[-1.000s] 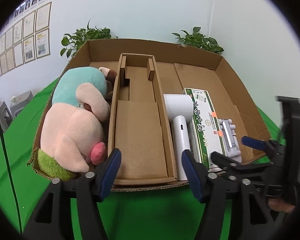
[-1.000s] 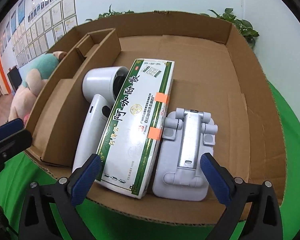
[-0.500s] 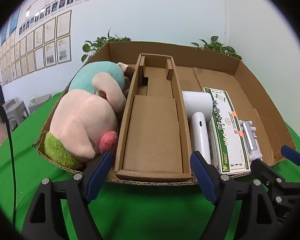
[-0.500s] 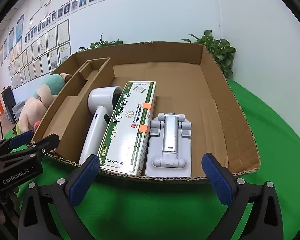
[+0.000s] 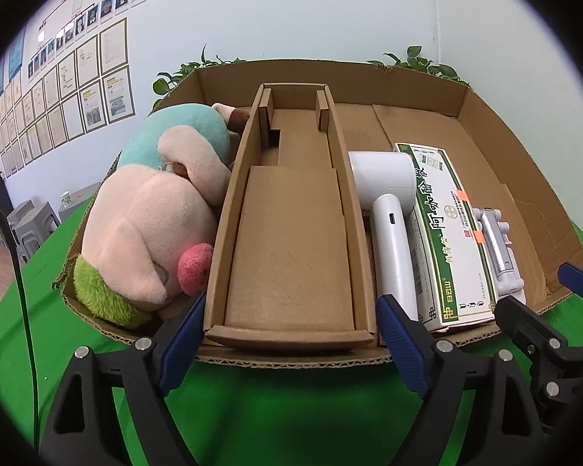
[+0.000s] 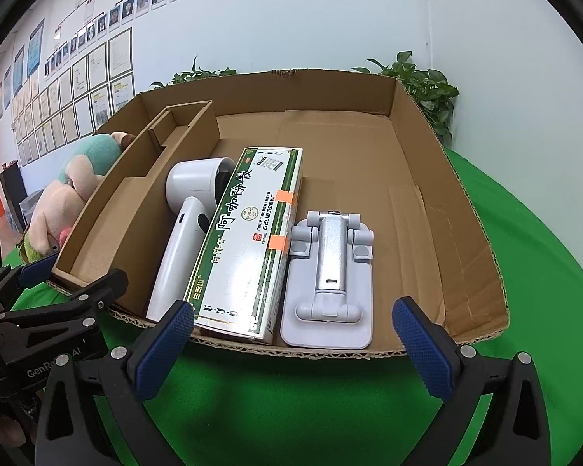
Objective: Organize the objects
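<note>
Four items lay packed in a shallow cardboard tray point(image 6: 466, 209) on a green worktop point(image 6: 544, 272) as both grippers hung before its near edge. The left gripper point(image 5: 289, 334) had just been spreading its jaws, nothing between them; the right gripper point(image 6: 291, 334) stood spread and empty too. The plush toy point(image 5: 144, 233), far left, looked soft and light; the white dryer point(image 6: 186, 240) best taken by its handle; the carton point(image 6: 248, 240) and folding stand point(image 6: 330, 272) rigid, likely slick.
</note>
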Demonstrator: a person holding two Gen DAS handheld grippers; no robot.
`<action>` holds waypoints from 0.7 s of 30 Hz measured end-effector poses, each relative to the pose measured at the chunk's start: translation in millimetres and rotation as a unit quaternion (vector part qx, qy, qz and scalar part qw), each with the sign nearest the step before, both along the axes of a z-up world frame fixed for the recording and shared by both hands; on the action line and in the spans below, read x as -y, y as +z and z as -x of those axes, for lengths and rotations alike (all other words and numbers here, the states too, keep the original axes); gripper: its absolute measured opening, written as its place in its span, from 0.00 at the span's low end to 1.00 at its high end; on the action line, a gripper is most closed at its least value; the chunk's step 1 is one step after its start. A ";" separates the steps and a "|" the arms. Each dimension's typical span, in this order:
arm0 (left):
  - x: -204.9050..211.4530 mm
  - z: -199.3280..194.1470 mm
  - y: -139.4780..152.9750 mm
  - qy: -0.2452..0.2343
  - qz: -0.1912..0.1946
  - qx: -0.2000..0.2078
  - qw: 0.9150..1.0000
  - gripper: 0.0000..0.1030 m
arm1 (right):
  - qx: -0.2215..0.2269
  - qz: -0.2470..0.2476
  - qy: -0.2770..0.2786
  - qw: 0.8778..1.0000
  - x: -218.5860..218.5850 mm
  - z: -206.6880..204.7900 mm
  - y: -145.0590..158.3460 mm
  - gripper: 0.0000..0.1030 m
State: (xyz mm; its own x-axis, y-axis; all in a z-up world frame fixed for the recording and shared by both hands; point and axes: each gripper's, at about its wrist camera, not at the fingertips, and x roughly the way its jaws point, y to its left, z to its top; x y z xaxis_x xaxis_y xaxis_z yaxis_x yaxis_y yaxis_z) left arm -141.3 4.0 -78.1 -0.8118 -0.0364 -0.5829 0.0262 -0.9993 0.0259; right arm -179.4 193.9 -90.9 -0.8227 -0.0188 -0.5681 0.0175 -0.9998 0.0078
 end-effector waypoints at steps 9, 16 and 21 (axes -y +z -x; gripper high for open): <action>0.1 -0.2 0.4 0.001 0.000 -0.001 1.000 0.83 | 0.000 0.000 0.000 1.000 0.6 -0.2 -0.1 1.00; -5.8 -15.0 7.0 0.015 0.027 -0.042 0.999 0.84 | 0.000 -0.002 0.000 1.000 1.7 0.9 0.4 1.00; -1.2 -13.0 3.5 0.020 0.019 -0.021 0.999 0.84 | -0.002 -0.008 -0.002 1.000 3.2 -0.1 1.0 1.00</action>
State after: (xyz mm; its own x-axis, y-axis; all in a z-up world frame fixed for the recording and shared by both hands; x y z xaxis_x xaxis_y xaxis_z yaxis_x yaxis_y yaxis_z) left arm -128.3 5.2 -74.6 -0.8333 -0.0903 -0.5453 0.0672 -0.9958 0.0621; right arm -179.2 190.7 -89.9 -0.8250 -0.0067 -0.5651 0.0136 -0.9999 -0.0080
